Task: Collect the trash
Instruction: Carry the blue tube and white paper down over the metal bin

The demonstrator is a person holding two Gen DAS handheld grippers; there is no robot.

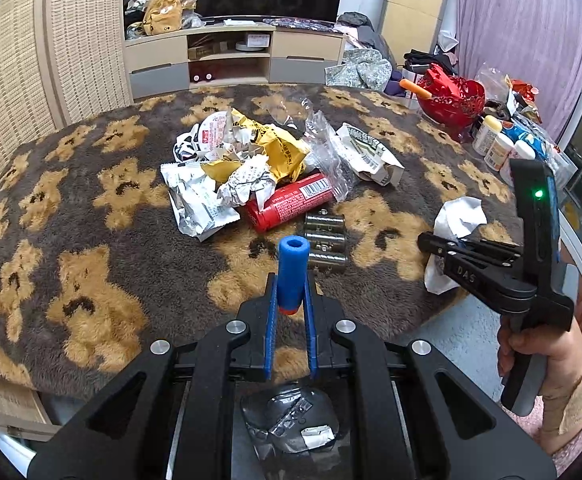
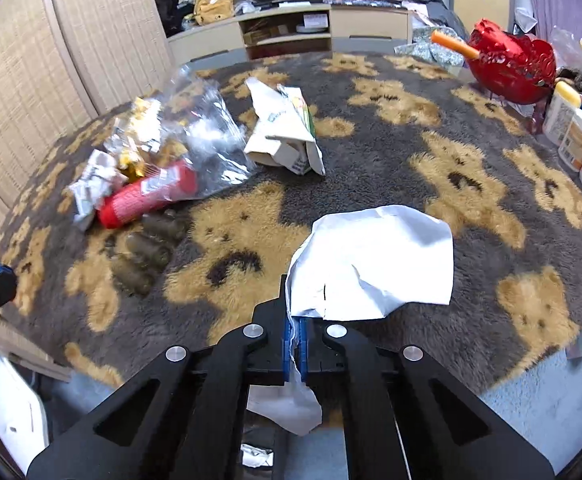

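Trash is split between both grippers and a pile on the bear-print blanket (image 1: pixel 91 240). Nearest, the blue foam tube (image 1: pixel 293 276) with an orange end is clamped upright between the closed-in blue fingers of the left gripper (image 1: pixel 291 304), held above the near edge of the blanket. Below that gripper, crumpled silver wrappers (image 1: pixel 291 420) are seen, apparently in a container, not clear. To the right, crumpled white paper (image 2: pixel 375 260) is pinched at its near edge by the right gripper (image 2: pixel 296 340), jaws almost fully closed on it; the paper is raised over the near right part of the blanket. Just beyond the tube, three dark batteries (image 1: pixel 326 240) lie side by side. Behind them a red can (image 1: pixel 291 202) lies on its side, touching the pile of silver, yellow and clear wrappers (image 1: pixel 243 152). Right of the pile a flattened carton (image 1: pixel 371 152) is seen. Far right, a red basket (image 1: pixel 451 100) and white bottles (image 1: pixel 499 148) stand.
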